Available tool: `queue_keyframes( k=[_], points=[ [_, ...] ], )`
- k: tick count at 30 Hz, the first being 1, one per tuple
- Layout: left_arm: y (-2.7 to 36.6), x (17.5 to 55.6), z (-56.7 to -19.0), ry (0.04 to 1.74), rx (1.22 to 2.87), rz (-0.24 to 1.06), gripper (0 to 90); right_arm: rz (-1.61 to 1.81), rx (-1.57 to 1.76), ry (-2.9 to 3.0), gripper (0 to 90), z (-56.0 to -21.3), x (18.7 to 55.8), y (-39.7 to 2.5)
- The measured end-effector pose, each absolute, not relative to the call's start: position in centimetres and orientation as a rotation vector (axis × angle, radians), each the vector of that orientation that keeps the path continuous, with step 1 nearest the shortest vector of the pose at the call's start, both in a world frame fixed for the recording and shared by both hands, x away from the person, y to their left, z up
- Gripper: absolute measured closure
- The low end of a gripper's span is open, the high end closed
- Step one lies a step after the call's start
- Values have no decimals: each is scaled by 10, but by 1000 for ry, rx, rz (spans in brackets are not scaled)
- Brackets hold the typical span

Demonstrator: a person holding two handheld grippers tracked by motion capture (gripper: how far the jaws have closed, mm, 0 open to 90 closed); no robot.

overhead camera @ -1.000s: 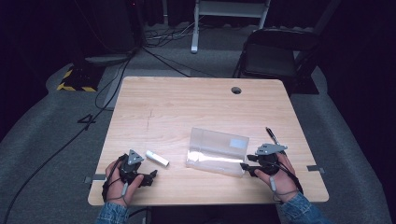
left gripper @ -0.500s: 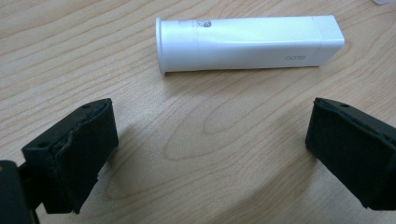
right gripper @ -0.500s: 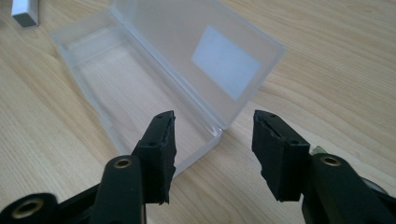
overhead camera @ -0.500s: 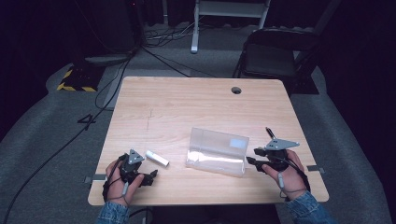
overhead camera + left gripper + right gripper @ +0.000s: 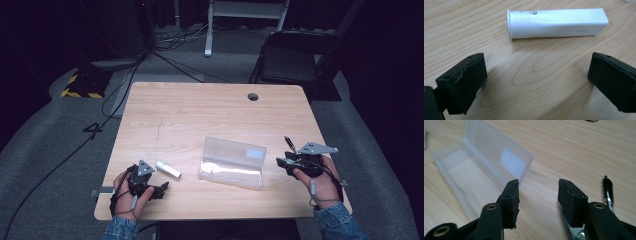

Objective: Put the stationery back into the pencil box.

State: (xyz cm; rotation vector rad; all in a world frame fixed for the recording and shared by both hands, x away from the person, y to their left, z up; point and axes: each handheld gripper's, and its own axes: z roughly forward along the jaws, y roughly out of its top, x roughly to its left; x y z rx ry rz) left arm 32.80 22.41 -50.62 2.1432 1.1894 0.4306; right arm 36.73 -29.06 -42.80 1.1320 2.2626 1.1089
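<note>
Now the left tool (image 5: 161, 189) is resting low at the bottom left of the high view, its jaws spread wide and holding nothing. In the left gripper view, the white, square-sided plastic tube with a flared round end (image 5: 556, 23) is lying flat across the upper part of the frame, just beyond the open jaws and apart from them. The wide spread is probably set to span the tube for a pickup.

Over at the lower right of the high view, the right tool (image 5: 283, 163) is sitting beside the clear plastic hinged box (image 5: 232, 162), which is lying open at the frame's lower centre. In the right gripper view its jaws are parted to a moderate gap, empty, and pointing at the near corner of the box's raised lid (image 5: 499, 153), without touching it. This placement seems meant to steady or turn the box while something is put in.

A black pen with a silver section (image 5: 608, 191) is lying on the light wooden worktop (image 5: 200, 115) at the right edge of that view, just beside the right tool. Both items are likely waiting to go into the open box.
</note>
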Motion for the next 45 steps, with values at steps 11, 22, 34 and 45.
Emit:
queue_keyframes(
  k=[11, 22, 34, 45],
  points=[
    [224, 328, -506, 1190, 2144, 431, 26, 1043, 1221, 2184, 575, -437, 381, -321],
    [224, 328, -506, 1189, 2144, 431, 26, 952, 1336, 2151, 659, -460, 405, -351],
    [224, 328, -506, 1190, 2144, 432, 26, 883, 1399, 2174, 704, -476, 419, -361],
    [224, 328, -506, 1190, 2144, 432, 26, 840, 1438, 2203, 720, -487, 424, -365]
  ],
)
